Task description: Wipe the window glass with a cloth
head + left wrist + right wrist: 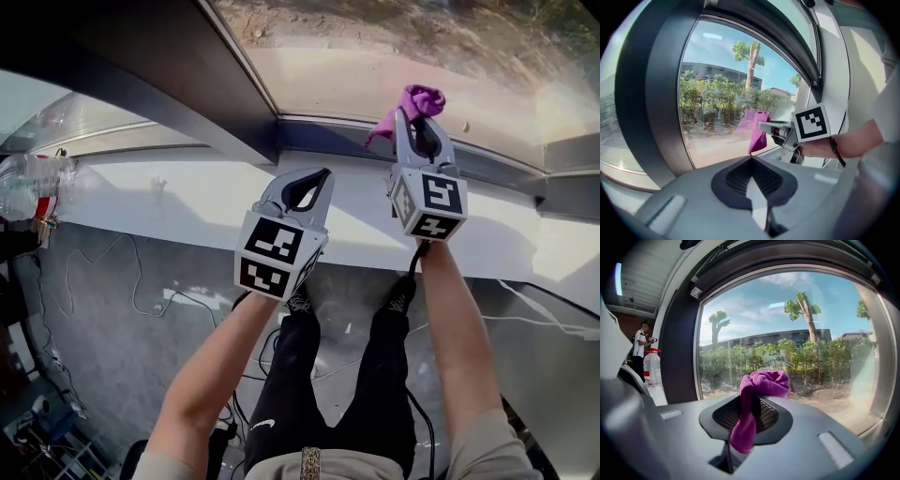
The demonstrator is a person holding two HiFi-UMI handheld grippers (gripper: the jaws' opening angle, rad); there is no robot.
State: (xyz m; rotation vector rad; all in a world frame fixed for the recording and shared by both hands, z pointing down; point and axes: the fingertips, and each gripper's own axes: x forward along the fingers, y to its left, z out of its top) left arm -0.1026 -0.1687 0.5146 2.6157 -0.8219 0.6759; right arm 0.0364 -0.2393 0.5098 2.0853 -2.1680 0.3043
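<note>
Two grippers pointed at the window glass [403, 56]. The right gripper [419, 120] had its jaws clamped on a purple cloth [421, 97], which was bunched over the tips near the lower edge of the pane; whether it touched the glass could not be told. The left gripper [322, 178] hung lower, over the white sill [169, 192], its jaws together and empty. Wiping seemed about to begin. The next move would likely call for pressing the cloth against the glass and sweeping it across.
</note>
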